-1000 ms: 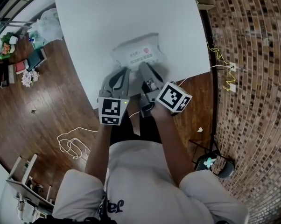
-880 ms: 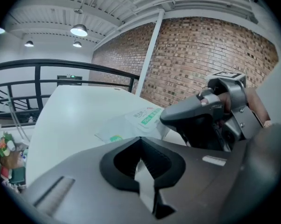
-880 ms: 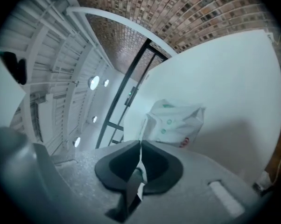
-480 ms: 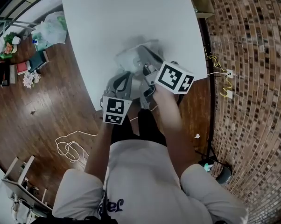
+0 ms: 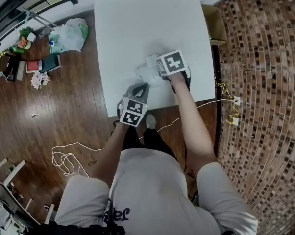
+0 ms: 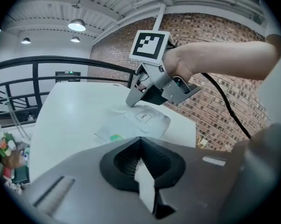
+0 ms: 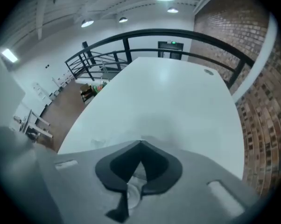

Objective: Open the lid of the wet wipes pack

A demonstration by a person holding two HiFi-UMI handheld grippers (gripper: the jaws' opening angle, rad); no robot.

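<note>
- A white table (image 5: 137,23) is seen from above, with a wooden floor (image 5: 54,116) on one side of it and a brick wall (image 5: 265,58) on the other.
- A person (image 5: 147,190) is seen at the table's near edge, with both forearms stretched out over it.
- The right gripper (image 6: 132,101) is pointed steeply down at the table, and its tips are set at the far edge of the wet wipes pack (image 6: 131,127).
- Its jaws are closed tip to tip. A pale, blurred bit is seen in the hollow behind the tips, and what it is cannot be told.
- The left gripper (image 6: 140,140) is held lower and nearer the person, just short of the pack and apart from it. Its jaws are closed together, and nothing from the table is caught between them.
- The wet wipes pack is laid flat on the table, near the edge closest to the person and towards the brick-wall side.
- A white flap marked OPEN (image 6: 143,117) is seen lying flat on the pack's top, just beside the right gripper's tips.
</note>
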